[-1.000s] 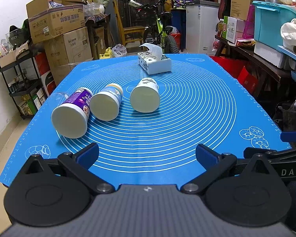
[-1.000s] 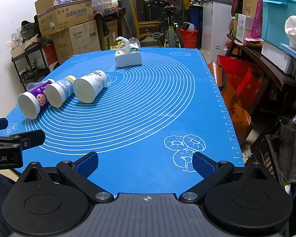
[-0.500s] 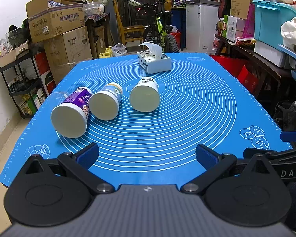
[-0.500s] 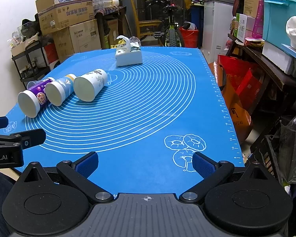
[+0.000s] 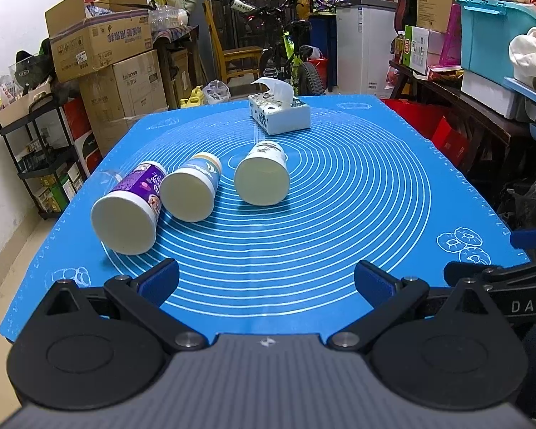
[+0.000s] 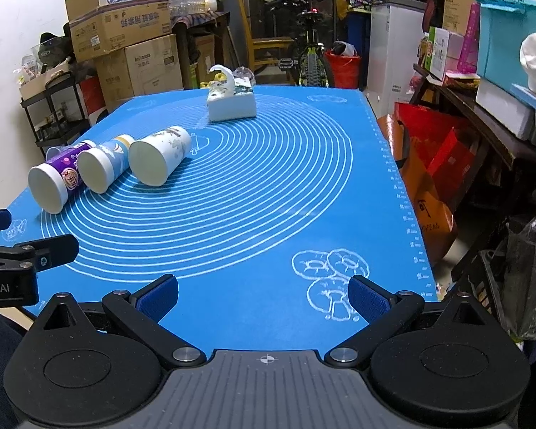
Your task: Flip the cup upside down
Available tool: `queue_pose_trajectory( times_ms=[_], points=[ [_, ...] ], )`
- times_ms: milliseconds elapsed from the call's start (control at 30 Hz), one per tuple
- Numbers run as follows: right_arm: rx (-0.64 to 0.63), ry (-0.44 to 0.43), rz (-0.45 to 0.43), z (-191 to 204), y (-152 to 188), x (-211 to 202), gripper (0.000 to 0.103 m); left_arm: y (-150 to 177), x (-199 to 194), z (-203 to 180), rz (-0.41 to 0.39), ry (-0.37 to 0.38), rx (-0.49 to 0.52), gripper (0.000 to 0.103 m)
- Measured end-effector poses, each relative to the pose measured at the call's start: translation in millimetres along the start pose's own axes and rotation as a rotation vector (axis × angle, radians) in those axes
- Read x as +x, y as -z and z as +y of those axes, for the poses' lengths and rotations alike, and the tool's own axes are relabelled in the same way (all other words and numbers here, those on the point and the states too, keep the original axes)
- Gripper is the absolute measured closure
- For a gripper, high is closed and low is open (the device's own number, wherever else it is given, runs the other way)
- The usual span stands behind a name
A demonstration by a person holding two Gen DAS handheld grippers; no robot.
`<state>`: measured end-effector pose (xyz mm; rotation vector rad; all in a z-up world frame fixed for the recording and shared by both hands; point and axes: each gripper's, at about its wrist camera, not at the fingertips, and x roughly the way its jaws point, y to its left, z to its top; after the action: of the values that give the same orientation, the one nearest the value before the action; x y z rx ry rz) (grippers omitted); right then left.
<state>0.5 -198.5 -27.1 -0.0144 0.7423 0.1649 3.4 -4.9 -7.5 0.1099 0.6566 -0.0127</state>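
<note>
Three paper cups lie on their sides on the blue mat (image 5: 339,214), mouths toward me: a purple cup (image 5: 128,207), a blue-and-yellow cup (image 5: 191,187) and a white patterned cup (image 5: 262,177). The right wrist view shows them at the left: the purple cup (image 6: 55,180), the blue-and-yellow cup (image 6: 102,164), the white cup (image 6: 159,159). A clear cup (image 5: 105,180) lies behind the purple one. My left gripper (image 5: 266,279) is open and empty at the near edge, short of the cups. My right gripper (image 6: 262,295) is open and empty at the near right.
A white tissue box (image 5: 278,114) stands at the far middle of the mat. Cardboard boxes (image 5: 103,46) and a black shelf (image 5: 35,150) are to the left, a bicycle (image 5: 289,50) behind, cluttered shelves (image 5: 489,82) and red bags (image 6: 428,164) to the right.
</note>
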Motion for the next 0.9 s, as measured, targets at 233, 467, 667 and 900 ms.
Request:
queue_pose_trajectory(
  times_ms=[233,467,667,900],
  points=[
    [-0.029,0.025,-0.034,-6,-15,6,0.002,-14,8,0,-0.037,-0.013,0.006,0.000],
    [-0.023,0.017,-0.064,-15,-37,17,0.002,-30,25,-10,-0.082,-0.027,0.042,0.000],
    [-0.013,0.036,-0.072,-27,-57,34,0.002,-47,51,-12,-0.092,-0.043,0.035,0.000],
    [0.024,0.052,-0.051,-45,-73,62,0.002,-62,87,-15,-0.084,-0.059,0.057,0.000]
  ],
)
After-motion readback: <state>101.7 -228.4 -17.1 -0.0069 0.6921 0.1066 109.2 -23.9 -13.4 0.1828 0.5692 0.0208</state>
